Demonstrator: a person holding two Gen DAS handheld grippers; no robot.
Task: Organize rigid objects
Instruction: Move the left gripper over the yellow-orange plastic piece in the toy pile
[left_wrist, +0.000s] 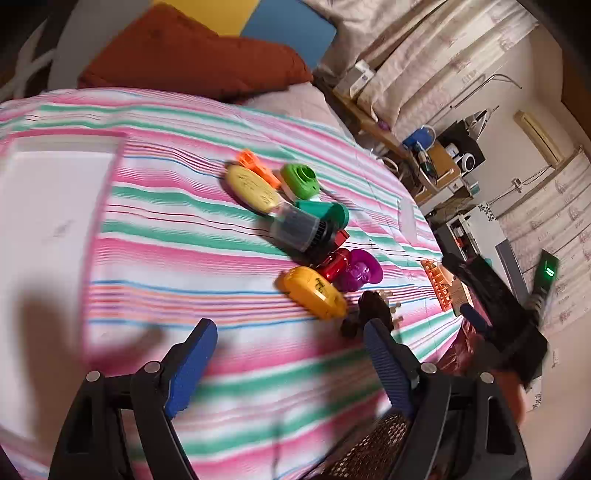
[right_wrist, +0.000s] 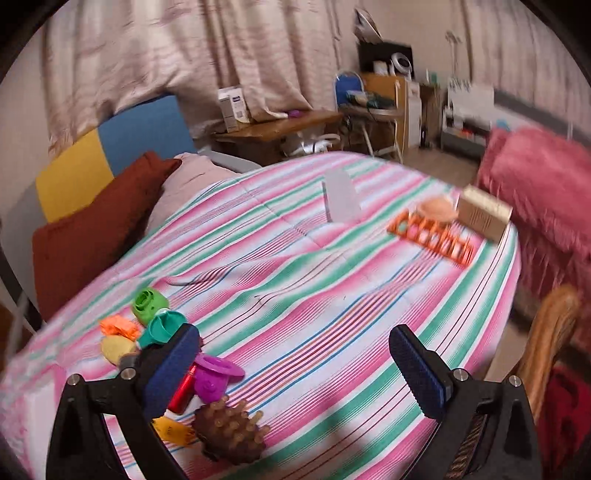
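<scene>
The scene is a bed (left_wrist: 177, 229) with a pink, green and white striped cover, and the rigid objects lie on it in a loose cluster.

In the left wrist view, going left to right: a white tray (left_wrist: 55, 192) with a pink rim sits at nine o'clock. The left claw (left_wrist: 290, 363) hangs at six o'clock, its blue pads wide apart with nothing between them. Toward the centre lies the cluster: an orange clip (left_wrist: 256, 166) at the top, touching a pale yellow oval case (left_wrist: 253, 188). A green round piece (left_wrist: 301, 181) is just beside these. A teal cup (left_wrist: 328, 212) rests against a dark grey cylinder (left_wrist: 297, 227). Below them, a red cylinder (left_wrist: 332, 266) touches a purple figure (left_wrist: 360, 271). A yellow-orange oval case (left_wrist: 312, 291) lies at the lower edge of the cluster. A brown spiky brush (left_wrist: 373, 306) lies just beyond the right-hand pad. At three o'clock, an orange rack (left_wrist: 439, 284) lies near the bed's edge.

In the right wrist view the cluster sits at eight o'clock, partly hidden behind the left-hand pad of the right claw (right_wrist: 295, 363). That claw is spread open over bare cover, clamped on nothing. The orange rack lies at two o'clock, well apart from the cluster, with a peach round item (right_wrist: 437, 208) and a tan box (right_wrist: 484, 216) touching it. A small white block (right_wrist: 341, 199) stands near twelve o'clock. A rust-brown pillow (right_wrist: 96, 225) leans at ten o'clock.
</scene>
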